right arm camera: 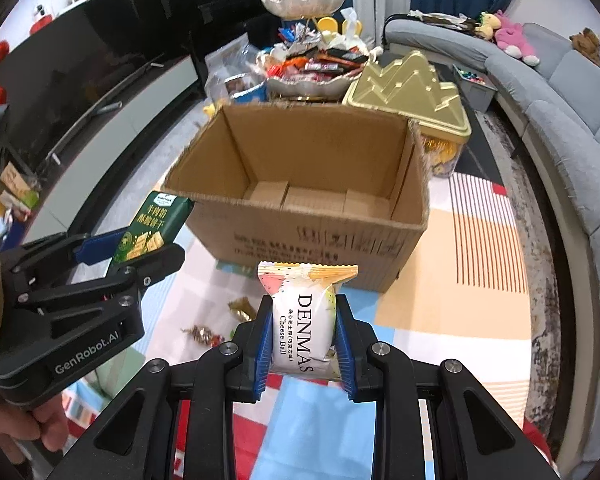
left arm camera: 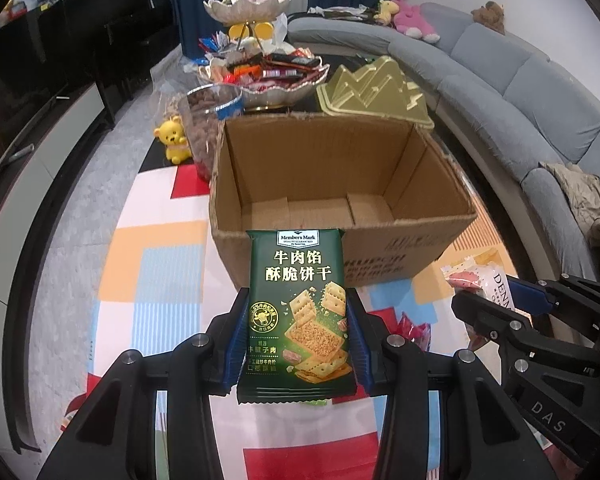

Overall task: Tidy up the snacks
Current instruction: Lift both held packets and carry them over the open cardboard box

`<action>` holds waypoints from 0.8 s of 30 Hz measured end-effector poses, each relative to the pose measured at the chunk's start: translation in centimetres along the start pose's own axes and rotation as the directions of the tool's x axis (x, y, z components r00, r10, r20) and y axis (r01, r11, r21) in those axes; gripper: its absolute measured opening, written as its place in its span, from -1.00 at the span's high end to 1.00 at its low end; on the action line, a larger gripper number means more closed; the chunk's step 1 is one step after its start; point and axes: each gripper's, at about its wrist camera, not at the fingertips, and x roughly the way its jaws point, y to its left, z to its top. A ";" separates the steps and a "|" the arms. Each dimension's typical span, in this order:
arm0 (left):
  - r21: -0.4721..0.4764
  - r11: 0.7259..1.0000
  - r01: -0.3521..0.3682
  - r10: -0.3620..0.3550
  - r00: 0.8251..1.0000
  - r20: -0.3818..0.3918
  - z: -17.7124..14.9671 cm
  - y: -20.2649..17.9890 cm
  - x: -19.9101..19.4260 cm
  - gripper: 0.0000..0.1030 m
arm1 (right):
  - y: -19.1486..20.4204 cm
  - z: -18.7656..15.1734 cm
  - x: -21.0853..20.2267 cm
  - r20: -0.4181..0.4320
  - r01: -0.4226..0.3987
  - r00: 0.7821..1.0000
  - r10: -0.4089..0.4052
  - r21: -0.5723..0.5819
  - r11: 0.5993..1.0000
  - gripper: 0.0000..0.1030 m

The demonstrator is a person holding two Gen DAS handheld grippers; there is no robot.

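Note:
My left gripper (left arm camera: 298, 312) is shut on a green cracker packet (left arm camera: 298, 280), held upright just in front of an open, empty cardboard box (left arm camera: 340, 168). The packet also shows in the right wrist view (right arm camera: 152, 232), at the left. My right gripper (right arm camera: 304, 332) is shut on a white cheese ball packet (right arm camera: 304, 320), held in front of the same box (right arm camera: 300, 160). That white packet (left arm camera: 484, 280) and the right gripper (left arm camera: 496, 300) show at the right of the left wrist view. Both grippers hover above a colourful mat.
Behind the box stand a tiered dish of snacks (left arm camera: 268, 68), a gold mountain-shaped lid (left arm camera: 376, 88), a jar of nuts (left arm camera: 204, 128) and a yellow bear toy (left arm camera: 174, 140). Loose wrapped sweets (right arm camera: 208, 334) lie on the mat. A grey sofa (left arm camera: 520, 92) curves on the right.

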 end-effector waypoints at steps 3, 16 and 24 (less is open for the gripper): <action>0.000 1.000 0.000 0.000 1.000 0.012 0.8 -0.2 -0.2 0.15 | -0.3 0.8 -0.4 0.017 0.002 1.000 -0.002 0.012 1.000 0.43; -0.009 1.000 0.004 -0.004 0.999 0.044 3.5 -0.3 -0.3 0.15 | -1.1 3.5 -1.2 0.070 0.001 0.998 -0.004 0.040 0.999 0.43; -0.016 1.000 0.002 -0.001 0.998 0.064 5.3 -0.2 -0.3 0.15 | -1.4 5.2 -1.6 0.098 0.003 0.995 -0.008 0.052 0.999 0.43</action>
